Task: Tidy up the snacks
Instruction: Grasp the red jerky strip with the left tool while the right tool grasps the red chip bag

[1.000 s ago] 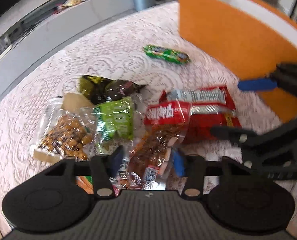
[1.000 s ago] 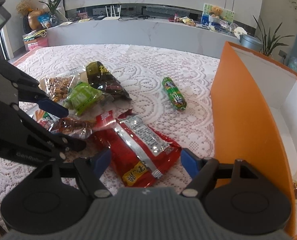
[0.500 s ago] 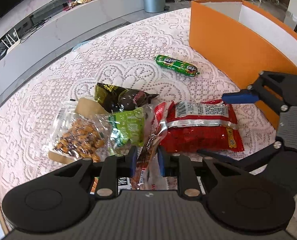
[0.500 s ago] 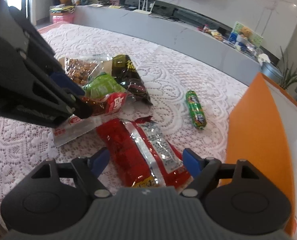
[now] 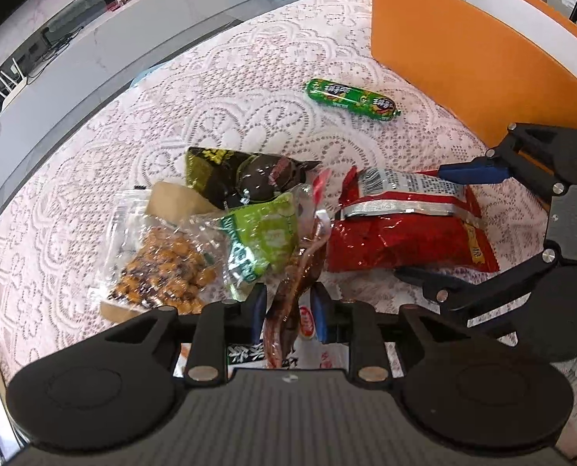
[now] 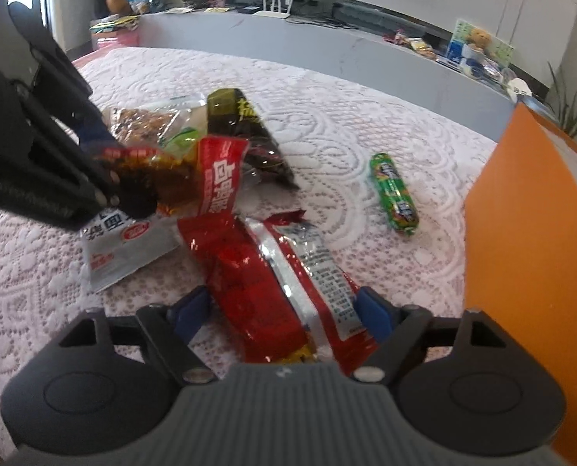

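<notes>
Six snack packets lie on the lace-covered desk (image 5: pixel 249 89) and a seventh hangs in the left tongs (image 5: pixel 288 312). Those tongs are clenched on a clear packet with brown meat and a red header (image 6: pixel 195 173), lifted clear of the pile; their jaws have just eased slightly wider, the packet still pinched between them. Under it lies one white flat sachet (image 6: pixel 121 248).

The right tongs (image 6: pixel 284 312) stand released, one blue pad on either side of the one big red foil bag (image 6: pixel 272 283), which rests on the desk between them; whether the pads touch it I cannot tell.

Behind the pile are one clear bag of glazed nuts (image 5: pixel 160 268), one light green packet (image 5: pixel 261 237) and one dark olive packet (image 5: pixel 245 174), all overlapping. One green sausage stick (image 5: pixel 350 99) lies alone, near the one orange box (image 5: pixel 463 54) standing at the desk's right side.
</notes>
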Demonstrator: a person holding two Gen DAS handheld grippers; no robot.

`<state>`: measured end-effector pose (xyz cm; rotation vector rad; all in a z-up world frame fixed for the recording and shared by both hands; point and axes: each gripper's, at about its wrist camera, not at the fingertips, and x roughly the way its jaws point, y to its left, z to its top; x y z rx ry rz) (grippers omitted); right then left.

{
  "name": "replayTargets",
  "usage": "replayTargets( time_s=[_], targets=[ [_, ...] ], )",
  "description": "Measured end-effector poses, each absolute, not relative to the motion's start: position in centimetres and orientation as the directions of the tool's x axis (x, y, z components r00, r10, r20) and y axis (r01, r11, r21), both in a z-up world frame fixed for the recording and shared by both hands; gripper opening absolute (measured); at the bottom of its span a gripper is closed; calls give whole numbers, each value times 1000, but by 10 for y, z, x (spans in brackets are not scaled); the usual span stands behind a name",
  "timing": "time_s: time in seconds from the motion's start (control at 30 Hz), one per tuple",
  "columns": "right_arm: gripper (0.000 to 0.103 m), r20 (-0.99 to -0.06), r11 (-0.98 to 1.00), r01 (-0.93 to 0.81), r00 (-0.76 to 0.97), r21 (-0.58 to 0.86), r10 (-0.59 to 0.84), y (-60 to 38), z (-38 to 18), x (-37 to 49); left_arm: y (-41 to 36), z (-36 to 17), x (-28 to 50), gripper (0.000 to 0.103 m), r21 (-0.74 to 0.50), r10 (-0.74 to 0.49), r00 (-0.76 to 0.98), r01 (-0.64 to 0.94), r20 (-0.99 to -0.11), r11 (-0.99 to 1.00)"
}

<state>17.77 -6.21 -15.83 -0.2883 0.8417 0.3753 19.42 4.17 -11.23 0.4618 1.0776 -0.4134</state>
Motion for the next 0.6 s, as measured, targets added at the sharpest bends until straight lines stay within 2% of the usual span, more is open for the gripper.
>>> replayTargets(
  time_s=[0.1,0.17,0.23,0.43,0.6],
  targets=[
    [72,-762,893,-433,617,-122,196,-60,-158,174,35,-114,193,32,169,-89,423,535,-902,828],
    [71,-758,891,-431,626,-143,181,-59,-158,172,33,-115,192,23,171,-87,425,532,-901,830],
    [70,-756,889,-432,630,-151,178,-58,-157,169,34,-113,192,20,164,-88,431,514,-898,842],
    [69,-744,905,-407,641,-123,187,-64,-149,165,43,-103,186,19,103,-124,459,438,-880,893],
    [68,-752,927,-373,621,-38,219,-74,-142,165,49,-91,177,19,57,-146,487,378,-861,924]
  ],
)
